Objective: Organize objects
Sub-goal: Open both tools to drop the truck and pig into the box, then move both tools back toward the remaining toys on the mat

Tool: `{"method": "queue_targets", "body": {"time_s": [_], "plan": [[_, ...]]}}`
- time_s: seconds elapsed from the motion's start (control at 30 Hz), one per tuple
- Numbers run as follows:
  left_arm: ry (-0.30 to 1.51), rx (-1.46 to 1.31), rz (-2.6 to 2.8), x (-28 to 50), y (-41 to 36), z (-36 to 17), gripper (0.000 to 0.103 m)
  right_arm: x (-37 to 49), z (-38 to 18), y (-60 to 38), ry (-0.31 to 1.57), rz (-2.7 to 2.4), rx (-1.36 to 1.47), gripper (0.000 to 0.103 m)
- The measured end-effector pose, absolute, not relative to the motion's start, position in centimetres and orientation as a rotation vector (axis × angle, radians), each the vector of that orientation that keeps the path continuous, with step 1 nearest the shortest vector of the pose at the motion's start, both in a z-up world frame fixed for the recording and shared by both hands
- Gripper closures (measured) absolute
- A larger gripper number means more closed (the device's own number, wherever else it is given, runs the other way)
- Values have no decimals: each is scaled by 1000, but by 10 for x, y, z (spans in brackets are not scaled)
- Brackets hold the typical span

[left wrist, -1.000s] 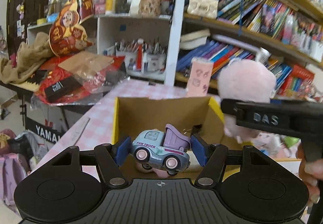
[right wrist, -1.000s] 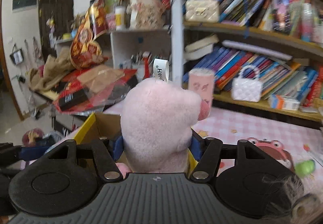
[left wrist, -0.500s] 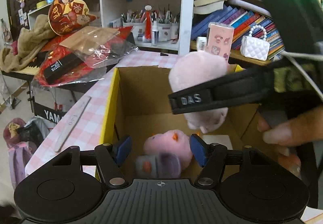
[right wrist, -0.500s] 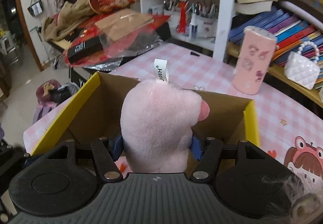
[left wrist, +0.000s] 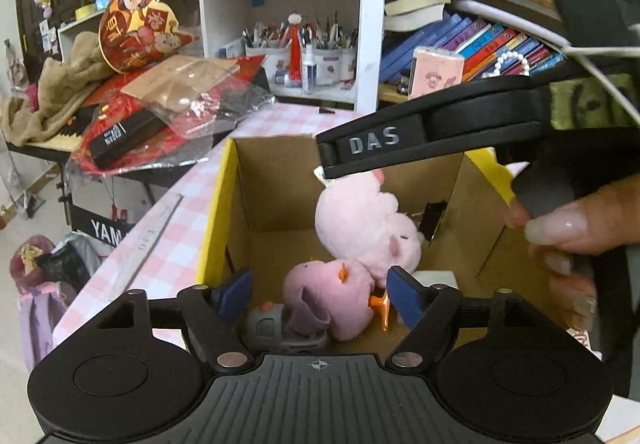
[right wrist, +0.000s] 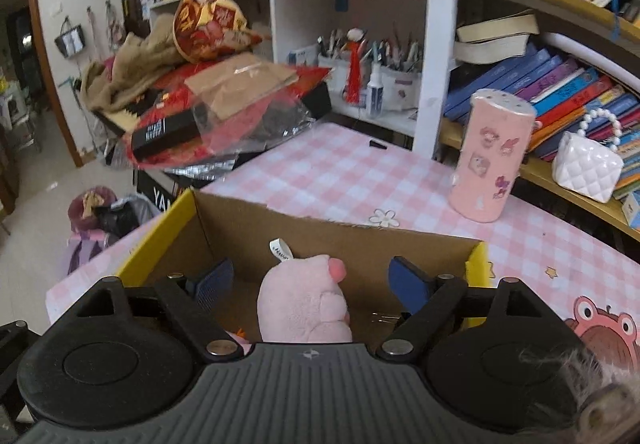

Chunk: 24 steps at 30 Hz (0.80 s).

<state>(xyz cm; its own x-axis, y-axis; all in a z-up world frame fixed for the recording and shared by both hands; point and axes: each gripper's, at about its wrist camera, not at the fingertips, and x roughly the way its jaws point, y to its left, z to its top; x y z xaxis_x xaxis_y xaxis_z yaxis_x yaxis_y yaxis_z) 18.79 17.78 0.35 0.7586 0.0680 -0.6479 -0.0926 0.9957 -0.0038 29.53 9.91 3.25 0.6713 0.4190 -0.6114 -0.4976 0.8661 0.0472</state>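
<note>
Pink plush [right wrist: 304, 304] in box [right wrist: 360, 244], between spread right claw [right wrist: 310, 280]

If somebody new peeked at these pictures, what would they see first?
Probably the fluffy pink plush lying inside the cardboard box, on top of a second pink plush with orange bits and next to a toy truck. Both the left gripper and the right gripper hang open over the box.
</note>
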Motion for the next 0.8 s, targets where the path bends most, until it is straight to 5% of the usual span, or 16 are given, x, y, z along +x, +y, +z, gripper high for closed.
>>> {"method": "queue_targets", "body": {"time_s": [0.23, 0.8], "plan": [[646, -43, 91, 171, 180, 22, 10, 260, 58, 76, 576, 479, -76, 19], [609, -147, 120, 94, 201, 29, 5, 139, 51, 23, 545, 309, -100, 21]]}}
